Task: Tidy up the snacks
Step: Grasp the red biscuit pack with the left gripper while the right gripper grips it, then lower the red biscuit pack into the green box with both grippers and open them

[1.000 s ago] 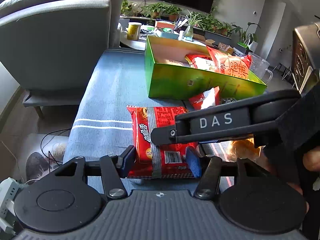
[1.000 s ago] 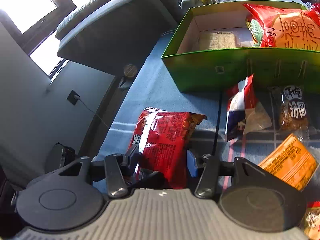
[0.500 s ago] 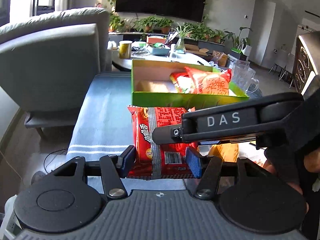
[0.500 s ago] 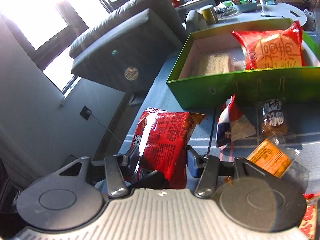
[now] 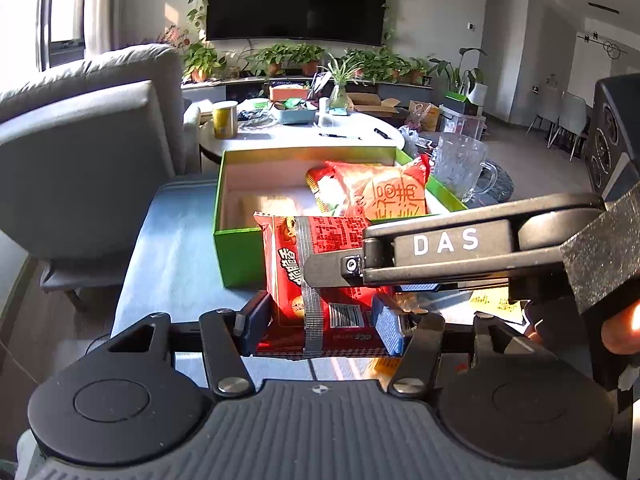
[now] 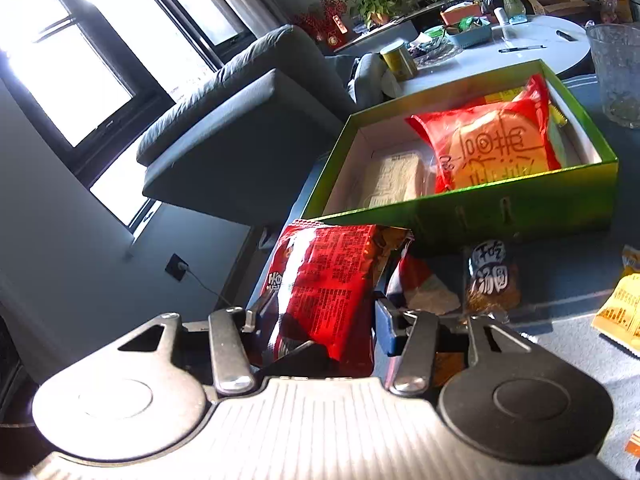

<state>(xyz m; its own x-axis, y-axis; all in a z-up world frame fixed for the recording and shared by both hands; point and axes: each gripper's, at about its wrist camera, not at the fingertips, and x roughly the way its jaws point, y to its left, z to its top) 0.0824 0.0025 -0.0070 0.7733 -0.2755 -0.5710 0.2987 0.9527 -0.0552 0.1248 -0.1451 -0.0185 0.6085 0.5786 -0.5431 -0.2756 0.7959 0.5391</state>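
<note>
A glossy red foil snack packet (image 5: 320,280) is held off the blue cloth-covered worktop (image 5: 168,248), gripped from two sides at once. The left gripper (image 5: 320,324) has its jaws clamped on the packet's lower edge, near the barcode, while the right gripper (image 6: 316,320) has its jaws closed on the same packet from the other face. In the left wrist view the right gripper's black body crosses in front of the packet, so the two tools sit very close together.

The step in hand looks like carrying this packet to the green open-topped cardboard box (image 6: 520,204), which stands just beyond it. Inside the box a large red-and-orange bag (image 6: 496,144) leans at the right end and a pale flat wafer pack (image 6: 396,180) lies on the floor at the left.

The next move probably calls for lifting the packet over the near wall and lowering it into the free space at the left, above or beside the wafer pack. One gripper likely has to let go first, or both must travel together so the foil is not torn or twisted.

Other snacks wait on the cloth: a dark round-label pack (image 6: 490,280) and a yellow packet (image 6: 620,312).
</note>
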